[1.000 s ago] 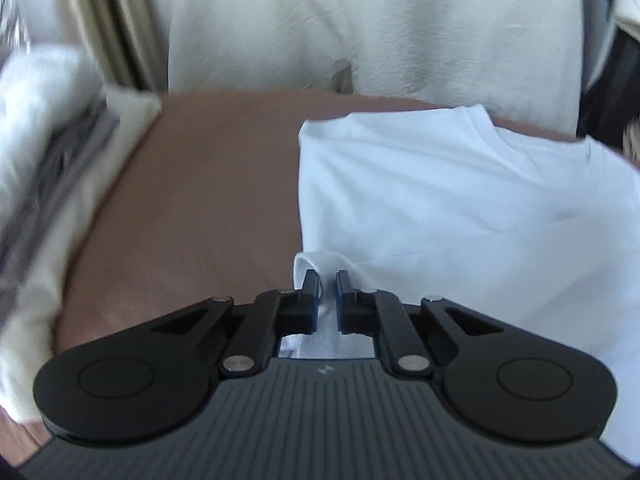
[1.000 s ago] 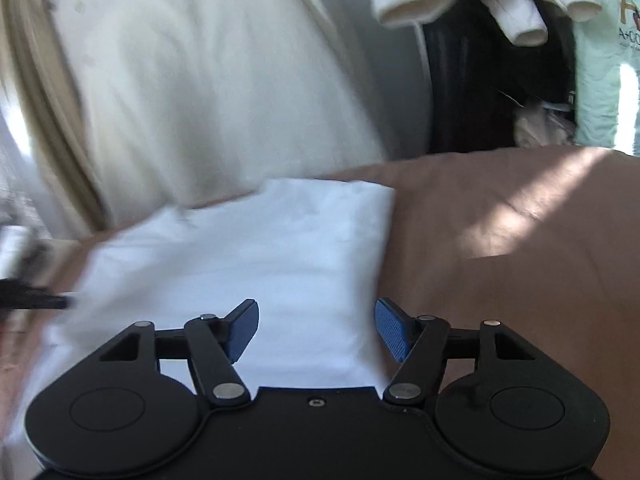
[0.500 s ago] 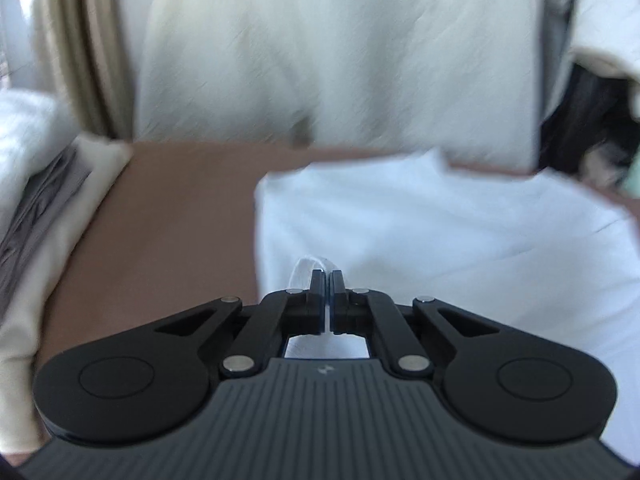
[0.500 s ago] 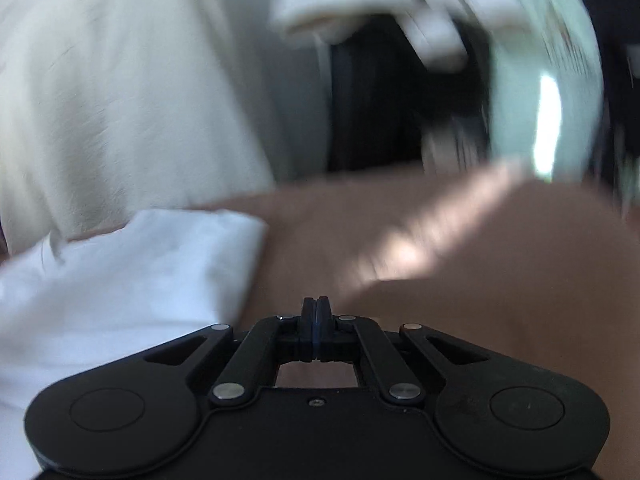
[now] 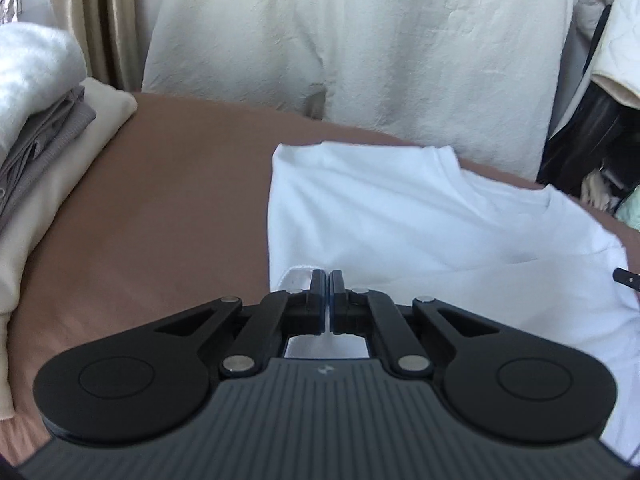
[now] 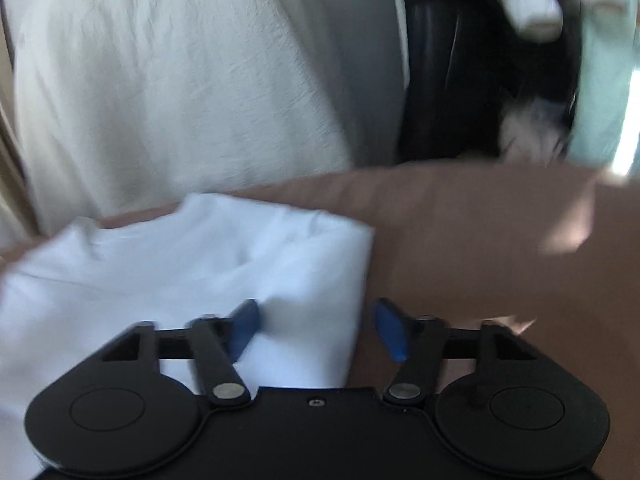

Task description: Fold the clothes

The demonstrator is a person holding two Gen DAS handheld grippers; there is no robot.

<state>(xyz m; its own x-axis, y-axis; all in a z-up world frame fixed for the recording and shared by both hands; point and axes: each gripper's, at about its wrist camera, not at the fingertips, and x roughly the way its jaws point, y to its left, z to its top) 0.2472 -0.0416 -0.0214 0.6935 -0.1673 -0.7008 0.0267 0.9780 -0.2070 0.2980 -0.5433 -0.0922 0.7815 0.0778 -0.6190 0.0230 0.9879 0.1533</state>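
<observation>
White tee [image 5: 420, 216] is spread on brown sheet [image 5: 168, 200], cream cloth [image 5: 360, 40] hung behind; hem is pinched by left gripper [image 5: 329, 280]; right gripper [image 6: 316, 320] jaws are opening over tee edge.

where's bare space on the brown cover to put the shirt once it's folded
One bare strip of brown cover lies between the stack of folded cream and grey clothes and the white t-shirt. Another lies right of the shirt. The left edge is crowded.
</observation>
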